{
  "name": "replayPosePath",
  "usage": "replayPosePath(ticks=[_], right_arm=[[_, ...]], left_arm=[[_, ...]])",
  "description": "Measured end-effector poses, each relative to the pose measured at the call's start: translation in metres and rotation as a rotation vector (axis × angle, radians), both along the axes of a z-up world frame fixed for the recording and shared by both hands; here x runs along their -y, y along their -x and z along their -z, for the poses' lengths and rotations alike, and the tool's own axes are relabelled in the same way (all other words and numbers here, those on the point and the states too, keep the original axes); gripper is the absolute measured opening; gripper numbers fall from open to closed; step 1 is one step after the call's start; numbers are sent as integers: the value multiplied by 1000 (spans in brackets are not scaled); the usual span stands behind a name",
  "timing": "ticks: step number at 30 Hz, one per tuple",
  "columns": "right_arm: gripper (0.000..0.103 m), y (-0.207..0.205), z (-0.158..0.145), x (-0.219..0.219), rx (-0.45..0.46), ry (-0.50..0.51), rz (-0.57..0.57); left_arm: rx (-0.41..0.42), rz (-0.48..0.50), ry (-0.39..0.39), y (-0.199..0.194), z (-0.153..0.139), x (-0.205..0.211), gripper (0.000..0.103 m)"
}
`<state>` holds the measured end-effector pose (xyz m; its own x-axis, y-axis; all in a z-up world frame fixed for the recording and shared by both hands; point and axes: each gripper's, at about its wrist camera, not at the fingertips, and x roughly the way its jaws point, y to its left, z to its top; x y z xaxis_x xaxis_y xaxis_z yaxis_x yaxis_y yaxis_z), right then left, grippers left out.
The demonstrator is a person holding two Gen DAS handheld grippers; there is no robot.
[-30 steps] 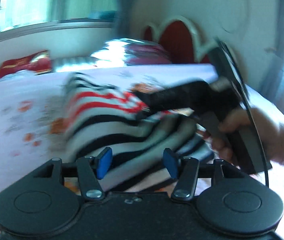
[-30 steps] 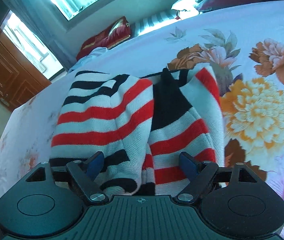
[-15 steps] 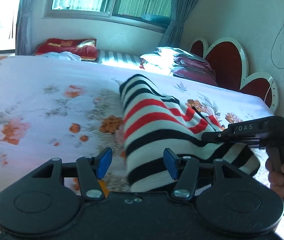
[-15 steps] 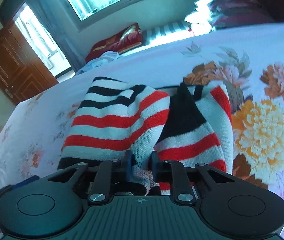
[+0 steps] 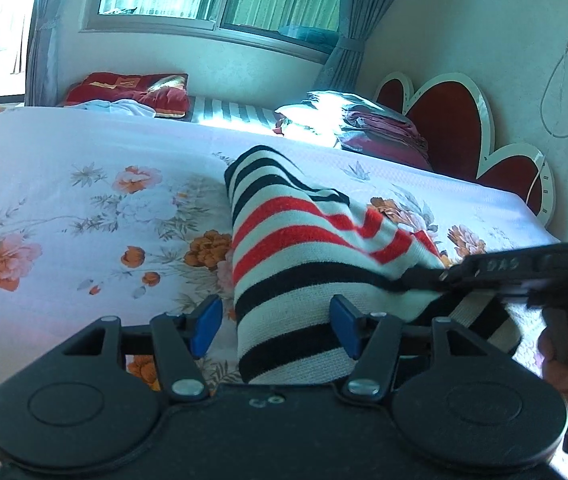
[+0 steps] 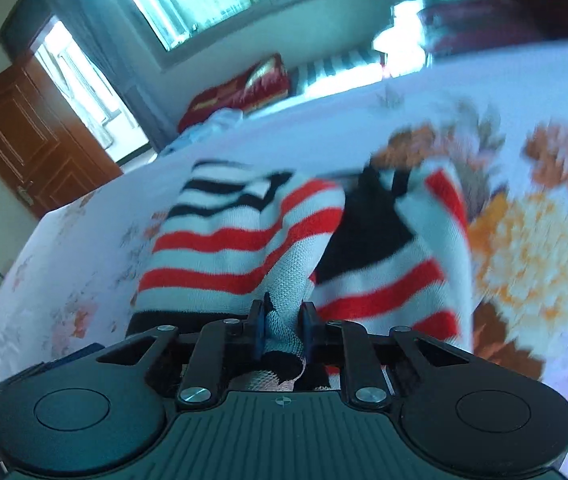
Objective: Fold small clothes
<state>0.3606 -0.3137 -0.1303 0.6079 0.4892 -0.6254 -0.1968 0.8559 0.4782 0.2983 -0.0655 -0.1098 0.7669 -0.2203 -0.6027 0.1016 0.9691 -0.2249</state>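
Note:
A small knit sweater (image 5: 304, 264) with red, black and white stripes lies partly folded on the floral bed sheet (image 5: 63, 208). My left gripper (image 5: 275, 330) is open, its blue pads on either side of the sweater's near left edge. My right gripper (image 6: 282, 330) is shut on a fold of the sweater (image 6: 243, 240) at its near edge and lifts it a little. The right gripper also shows in the left wrist view (image 5: 444, 276), reaching in from the right onto the sweater, held by a hand.
A red heart-shaped headboard (image 5: 456, 120) stands at the right. Folded bedding (image 5: 368, 124) and a red cushion (image 5: 131, 88) lie at the bed's far side under the window. A wooden door (image 6: 31, 136) is at the left of the right wrist view.
My right gripper went from open around the sweater's fold to shut on it, and is now pulling it up; the view is blurred. My left gripper swung left and stayed open.

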Motion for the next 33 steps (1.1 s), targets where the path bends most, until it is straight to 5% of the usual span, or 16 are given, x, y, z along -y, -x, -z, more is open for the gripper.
replayPosePath(ticks=[5, 10, 16, 17, 19, 20, 25, 33], right_arm=[[17, 15, -25, 20, 151, 124, 67], [9, 30, 2, 33, 119, 227, 101], [10, 34, 18, 42, 46, 160, 146], [12, 35, 15, 46, 30, 131, 153], [48, 38, 9, 54, 1, 87, 168], [54, 43, 6, 57, -1, 69, 175], [55, 67, 6, 62, -32, 42, 160], [7, 84, 17, 45, -43, 141, 137]], left_arm=[[15, 51, -8, -5, -3, 16, 57], [-15, 96, -5, -11, 8, 31, 57], [-40, 113, -3, -13, 18, 31, 61], [-43, 117, -2, -13, 18, 29, 61], [-44, 123, -5, -13, 18, 30, 61], [-44, 124, -5, -13, 18, 31, 61], [-37, 135, -2, -12, 20, 32, 61], [-44, 171, -14, -16, 21, 35, 62]])
